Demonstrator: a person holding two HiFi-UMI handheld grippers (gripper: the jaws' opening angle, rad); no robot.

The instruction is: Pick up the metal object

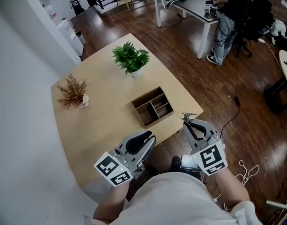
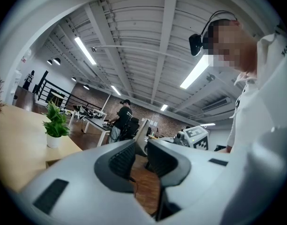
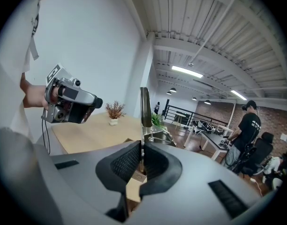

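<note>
1. Clamping a thin metal object (image 1: pixel 189 115) (image 3: pixel 145 108), the right hand-held gripper (image 1: pixel 186 122) (image 3: pixel 142 153) has its jaws pressed together on the piece. The piece stands straight up out of the pads, with a darker stretch near its top.
2. The metal object is lifted off the counter (image 1: pixel 106 121). From the head view it sits right over the counter's near edge, close to the right-hand corner.
3. The left hand-held gripper (image 1: pixel 149 138) (image 2: pixel 139 149) is level with the right one and well to its left, also at the near edge. Its jaws stand slightly apart and only floor shows in the gap.
4. A brown divided box (image 1: pixel 153 108) lies just ahead of both hand-held grippers, a little back from the near edge. Bare counter lies between it and the left hand-held gripper.
5. Beyond the box a green potted plant (image 1: pixel 131 57) stands near the counter's far corner. A dried sprig in a small pot (image 1: pixel 73 92) sits far ahead and left of the left hand-held gripper, near the wall-side edge.
6. To the right of the right hand-held gripper there is open dark wood floor (image 1: pixel 246 125). A white desk (image 1: pixel 190 8) with a person (image 1: pixel 230 18) standing at it is well ahead of it.
</note>
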